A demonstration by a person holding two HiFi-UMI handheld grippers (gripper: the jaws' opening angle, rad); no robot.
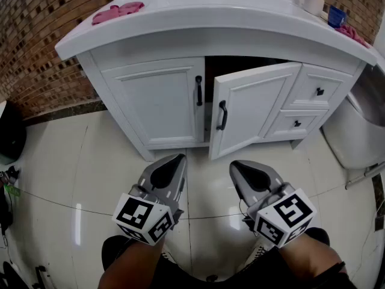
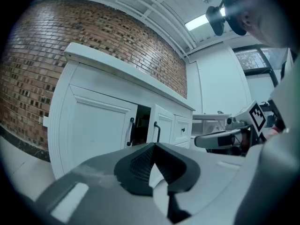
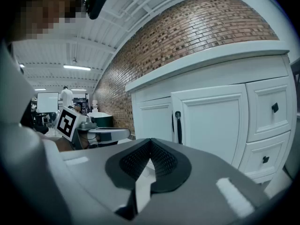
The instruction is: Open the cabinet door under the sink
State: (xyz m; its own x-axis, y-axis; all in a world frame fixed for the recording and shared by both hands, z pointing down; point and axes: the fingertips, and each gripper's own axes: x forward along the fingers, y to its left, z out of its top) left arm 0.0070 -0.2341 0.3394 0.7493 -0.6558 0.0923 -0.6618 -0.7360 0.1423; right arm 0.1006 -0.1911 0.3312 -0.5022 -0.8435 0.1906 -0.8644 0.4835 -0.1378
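A white vanity cabinet [image 1: 114,89] stands under the sink counter [image 1: 204,17]. Its right door [image 1: 252,104] hangs part-way open, black handle [image 1: 222,115] on its left edge, a dark gap behind it. The left door [image 1: 157,101] is closed, with its handle [image 1: 198,91] upright. Both grippers hover over the floor in front, well short of the doors. My left gripper [image 1: 178,159] is shut and holds nothing. My right gripper [image 1: 236,165] is likewise shut and empty. The right gripper view shows the open door [image 3: 213,121] and its handle [image 3: 178,127] beyond the jaws.
Two small drawers [image 1: 317,91] sit right of the open door. A toilet [image 1: 356,131] stands at the far right. Pink cloths [image 1: 117,11] and a cup [image 1: 311,2] lie on the counter. A dark bin [image 1: 11,131] is at the left wall. Glossy tiled floor [image 1: 78,173] surrounds me.
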